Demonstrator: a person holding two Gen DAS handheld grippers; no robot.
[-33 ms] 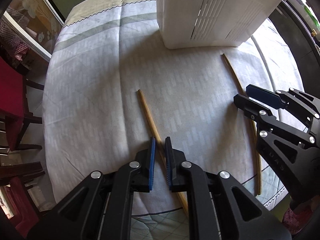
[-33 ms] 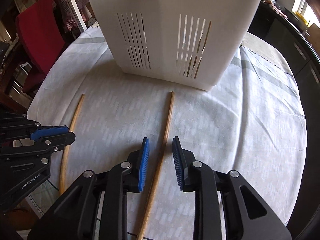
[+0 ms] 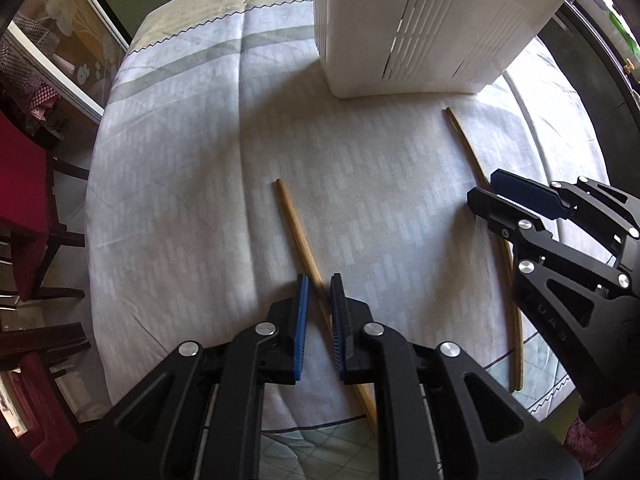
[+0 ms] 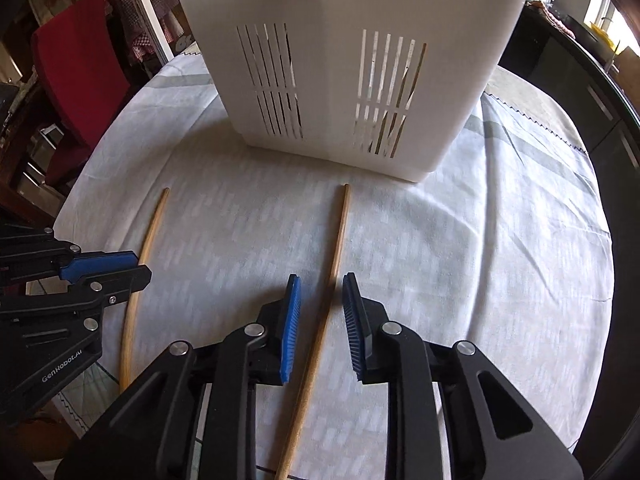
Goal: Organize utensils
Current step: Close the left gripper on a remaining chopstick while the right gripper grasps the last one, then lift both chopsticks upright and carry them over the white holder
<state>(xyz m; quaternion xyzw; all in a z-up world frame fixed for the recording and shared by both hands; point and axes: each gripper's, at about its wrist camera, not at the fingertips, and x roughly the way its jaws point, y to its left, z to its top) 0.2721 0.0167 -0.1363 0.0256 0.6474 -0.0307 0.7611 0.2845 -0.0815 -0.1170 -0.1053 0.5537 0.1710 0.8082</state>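
Note:
Two wooden chopsticks lie on the white tablecloth in front of a white slotted utensil holder point(image 3: 420, 20) point(image 4: 352, 60). My left gripper point(image 3: 319, 280) is open, its pads straddling the left chopstick point(image 3: 294, 228), which also shows in the right wrist view point(image 4: 150, 232). My right gripper point(image 4: 319, 280) is open, its pads straddling the right chopstick point(image 4: 338, 236), also seen in the left wrist view point(image 3: 466, 144). Neither pair of pads touches its stick. Thin sticks show through the holder's slots point(image 4: 412, 92). The right gripper appears at the right of the left wrist view point(image 3: 486, 190).
The round table point(image 3: 168, 168) is covered by a striped cloth; its near edge is just below both grippers. Red chairs point(image 3: 20, 184) stand at the left. A dark counter point(image 4: 600, 92) runs along the right side.

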